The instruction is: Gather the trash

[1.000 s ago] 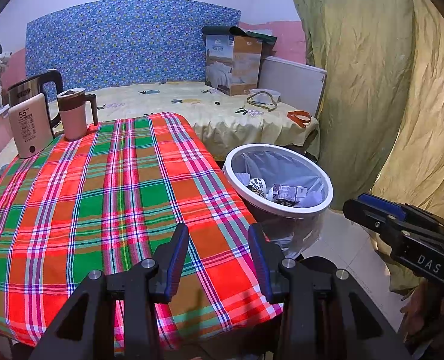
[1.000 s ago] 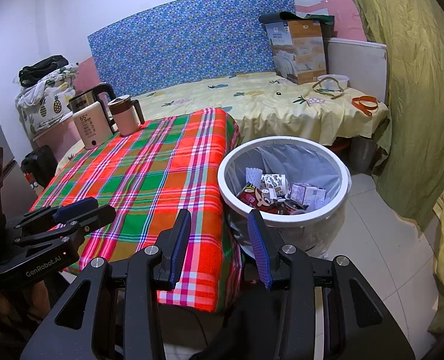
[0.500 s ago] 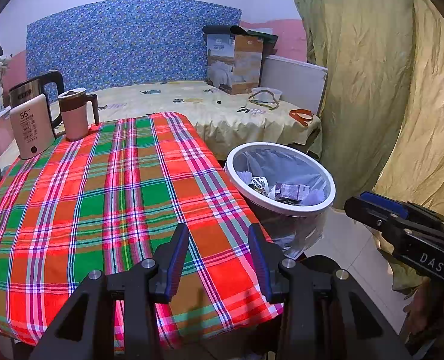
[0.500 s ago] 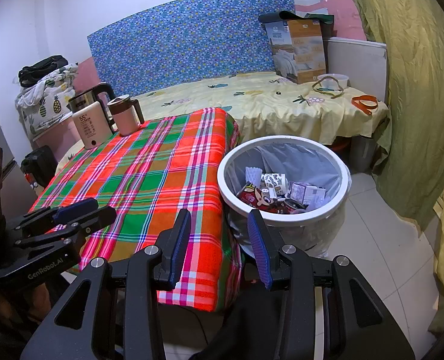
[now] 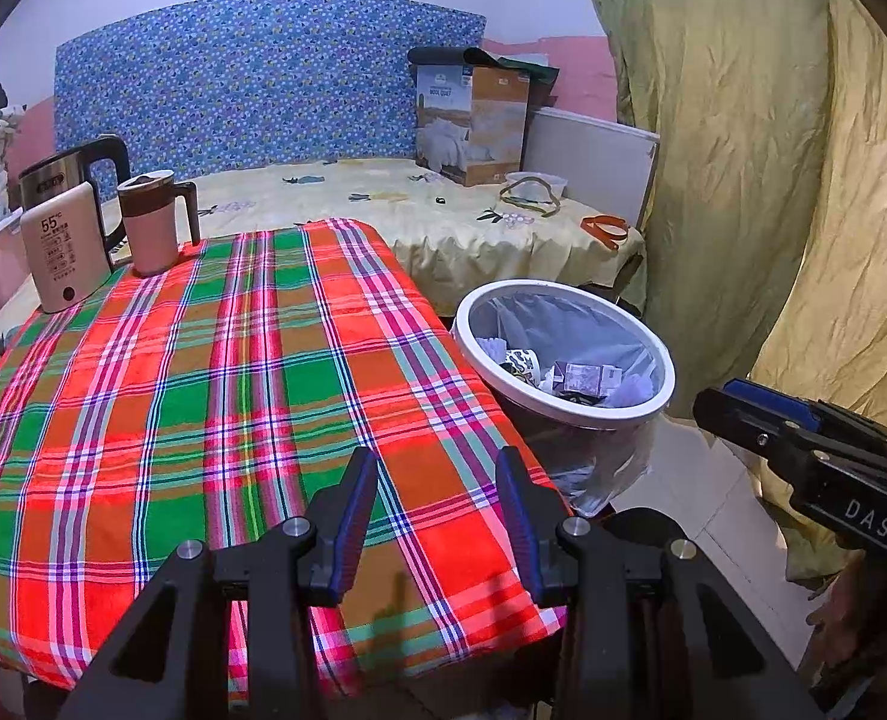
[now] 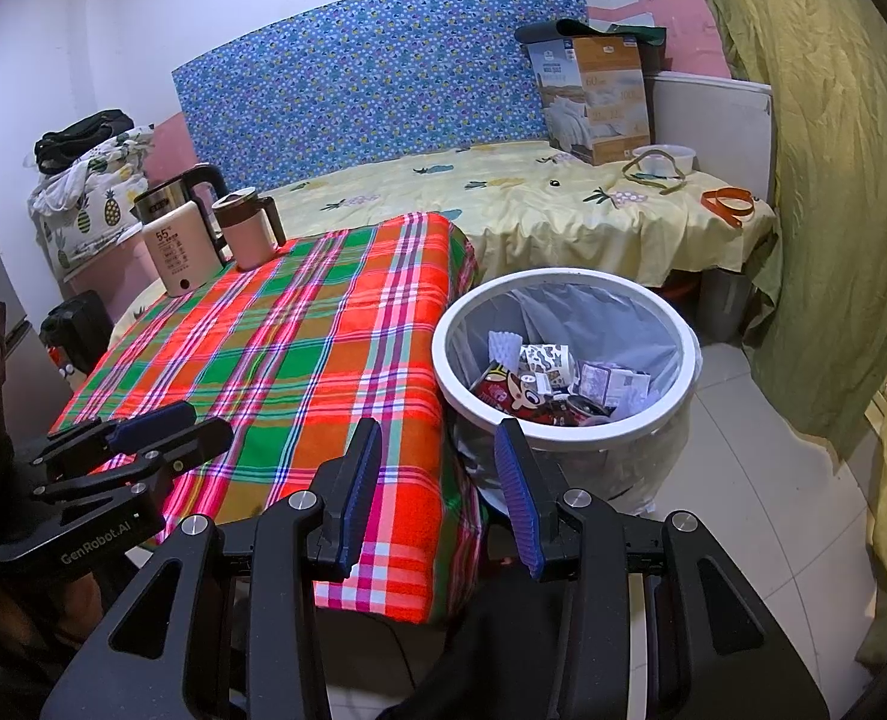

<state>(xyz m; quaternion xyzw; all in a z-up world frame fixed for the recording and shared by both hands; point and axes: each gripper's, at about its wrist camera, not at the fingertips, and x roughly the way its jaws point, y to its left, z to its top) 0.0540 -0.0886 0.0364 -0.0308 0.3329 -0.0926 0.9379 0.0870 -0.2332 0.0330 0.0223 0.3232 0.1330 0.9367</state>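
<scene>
Trash (image 6: 554, 387) lies in a loose heap at the bottom of the round bin (image 6: 692, 354), which has a white rim and a grey plastic liner. In the heap there are a red wrapper with a cartoon face, a white corrugated paper piece, a black-and-white patterned packet and a pale purple packet. The pieces lie across each other at mixed angles, so the heap has no clear long axis and points in no single direction. The bin stands upright on the tiled floor with its opening facing up, just beside the right edge of the table, which is covered by a red and green checked cloth (image 5: 203, 396).

At the far left corner of the cloth stand a cream box marked 55 (image 5: 65, 255), a steel kettle (image 5: 53, 177) behind it and a pink mug with a brown handle (image 5: 152, 225) beside it.

The left gripper (image 5: 437, 516) hangs over the near part of the cloth, with its jaws about half apart and nothing between them. The right gripper (image 6: 437, 480) is at the near right corner of the cloth, next to the bin, with its jaws also half apart and empty.
</scene>
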